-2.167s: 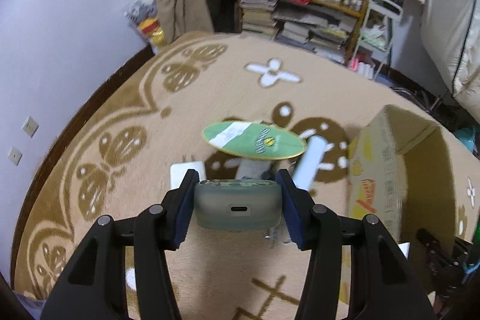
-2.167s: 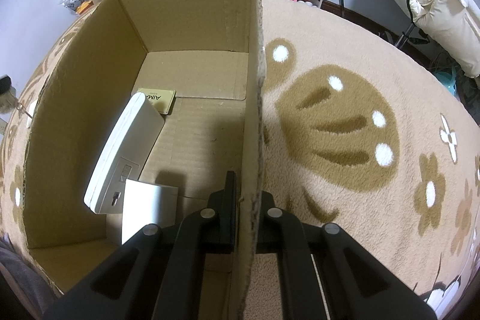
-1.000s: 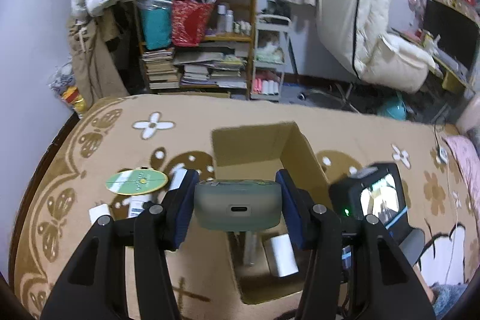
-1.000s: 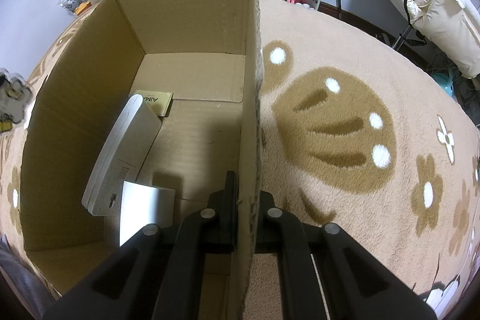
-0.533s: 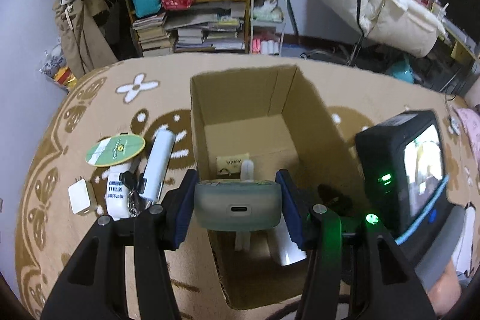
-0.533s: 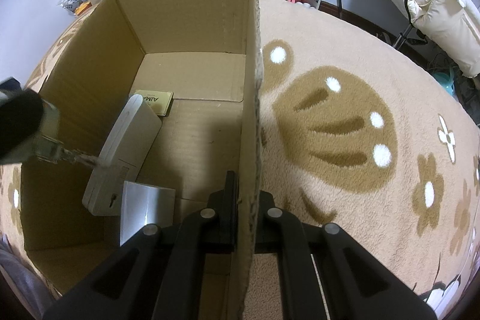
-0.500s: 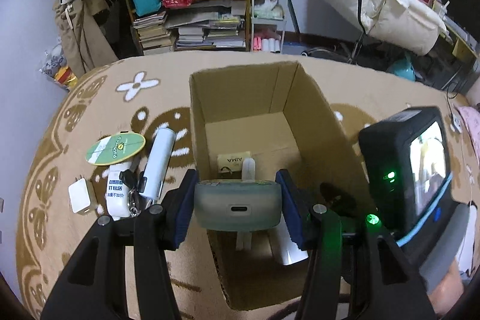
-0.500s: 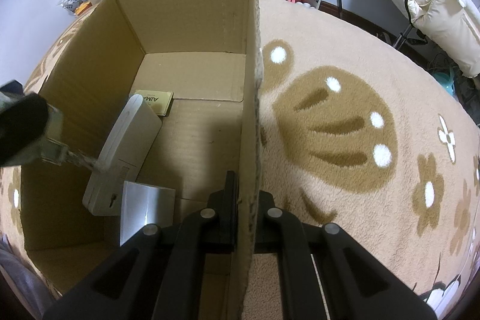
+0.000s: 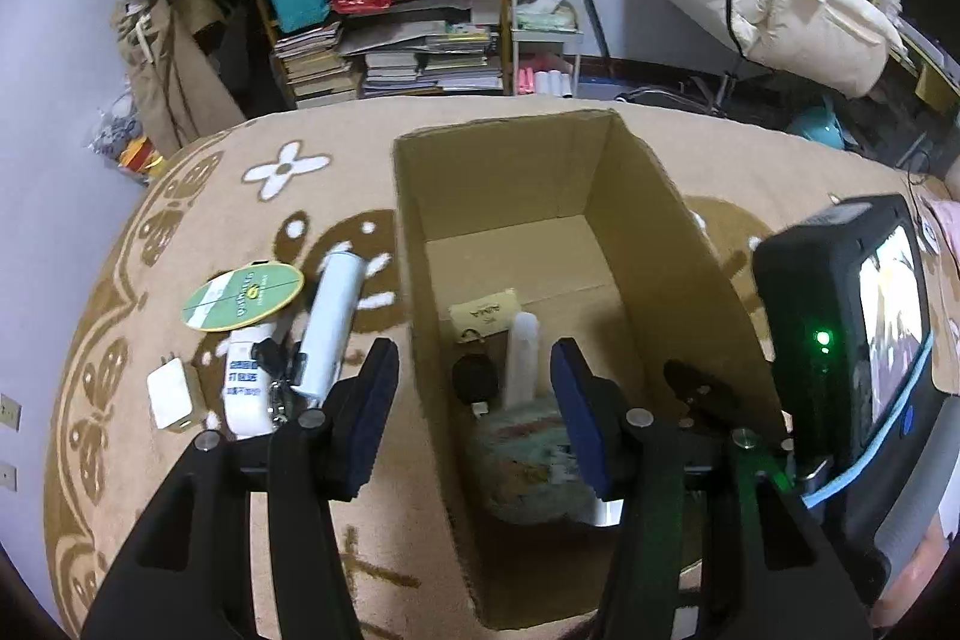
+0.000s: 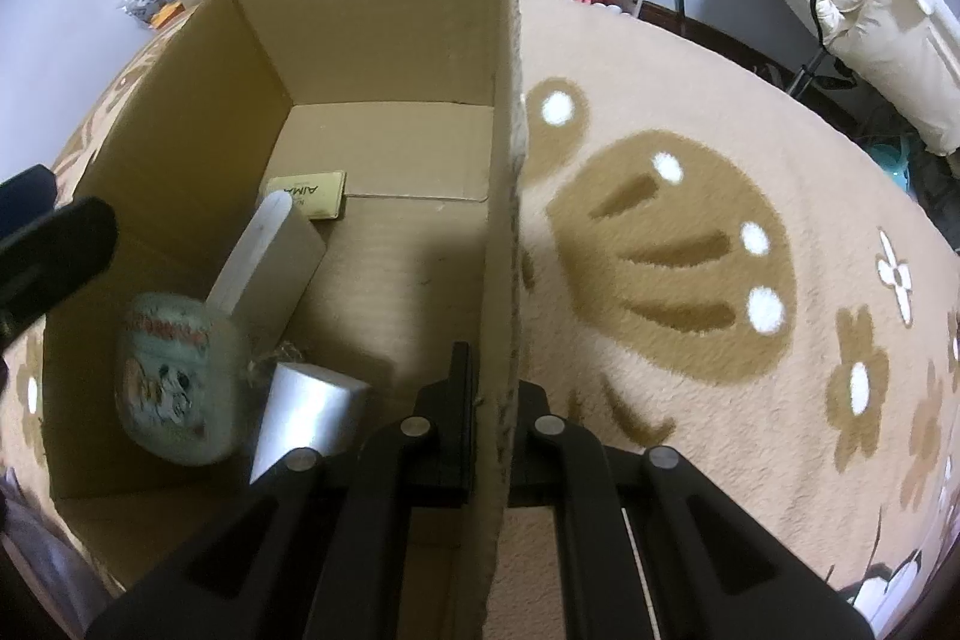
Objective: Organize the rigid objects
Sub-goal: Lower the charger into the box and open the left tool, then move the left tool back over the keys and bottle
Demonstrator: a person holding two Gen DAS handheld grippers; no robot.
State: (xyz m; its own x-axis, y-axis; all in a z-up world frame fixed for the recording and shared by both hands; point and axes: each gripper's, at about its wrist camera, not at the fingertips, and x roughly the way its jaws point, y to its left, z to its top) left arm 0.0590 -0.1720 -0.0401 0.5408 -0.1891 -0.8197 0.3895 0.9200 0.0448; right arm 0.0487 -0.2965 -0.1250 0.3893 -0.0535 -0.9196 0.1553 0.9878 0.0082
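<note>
Now | left gripper (image 9: 474,418): fingers wide apart, empty, above cardboard box (image 9: 690,244) | green earbud case (image 10: 177,382): blurred inside box beside white device (image 10: 270,256) | right gripper (image 10: 489,394): fingers clamped on box's wall

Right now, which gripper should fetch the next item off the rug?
Left. The left gripper has its jaws open and empty, with the white tube just beside it. The right gripper is clamped on the cardboard box wall, steadying it.
</note>
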